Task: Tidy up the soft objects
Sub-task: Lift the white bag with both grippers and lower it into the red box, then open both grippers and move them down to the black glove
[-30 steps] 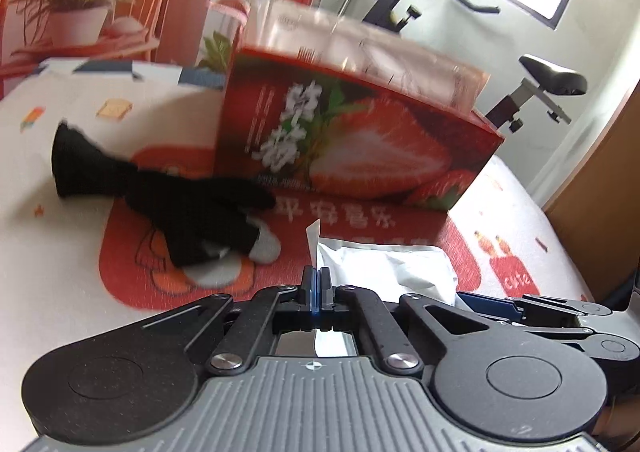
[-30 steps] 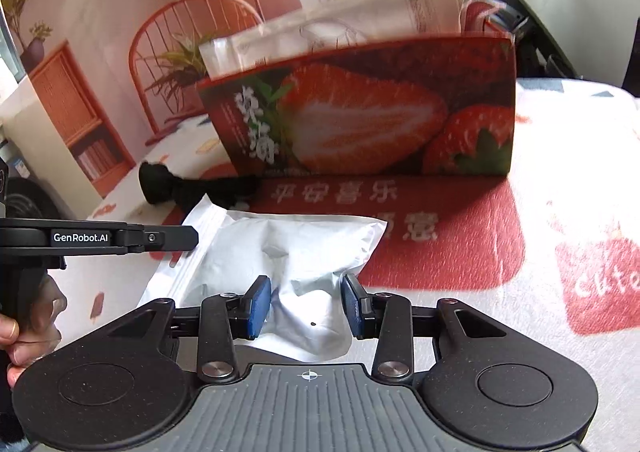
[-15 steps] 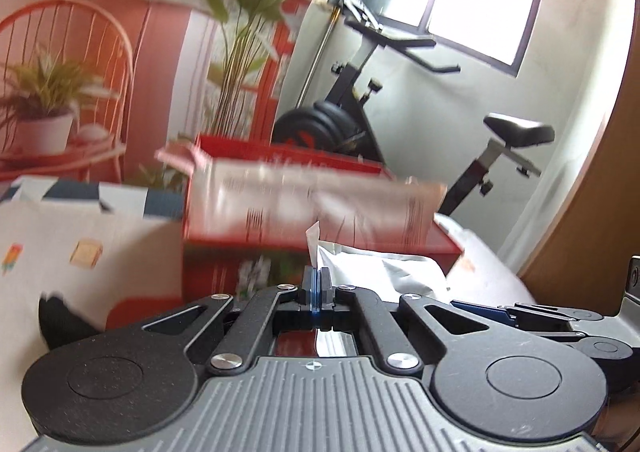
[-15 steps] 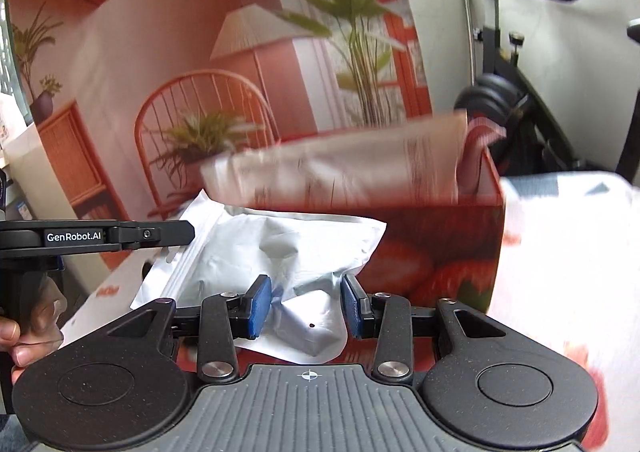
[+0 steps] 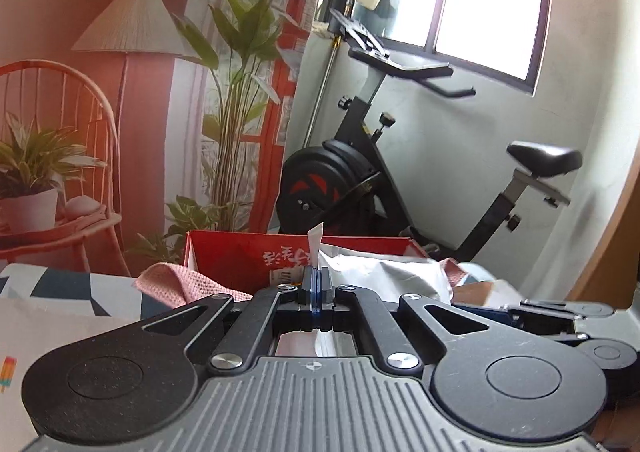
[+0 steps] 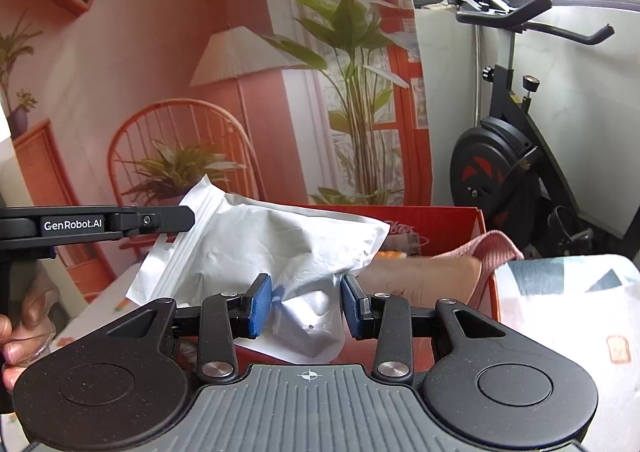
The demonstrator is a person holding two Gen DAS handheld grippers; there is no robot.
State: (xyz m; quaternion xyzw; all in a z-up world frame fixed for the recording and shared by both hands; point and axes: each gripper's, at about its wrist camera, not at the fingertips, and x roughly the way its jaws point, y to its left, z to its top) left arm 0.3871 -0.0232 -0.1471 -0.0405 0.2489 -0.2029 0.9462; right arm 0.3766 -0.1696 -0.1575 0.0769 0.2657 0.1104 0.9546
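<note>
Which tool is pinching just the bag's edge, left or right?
The left tool: fully shut on the zip strip of the white pouch. The right tool stands wider, gripping the pouch's bulky body.

Backdrop: a printed scene [image 6: 160, 52] of salmon wall, floor lamp [image 5: 132, 28], rattan chair [image 6: 176, 140] and tall plant [image 5: 240, 72].
Wall: plain grey-white [image 5: 460, 140], right of the backdrop.
Window: dark-framed [image 5: 492, 0], bright with daylight.
Furniture: a black exercise bike [image 5: 360, 172] stood against that wall.
</note>
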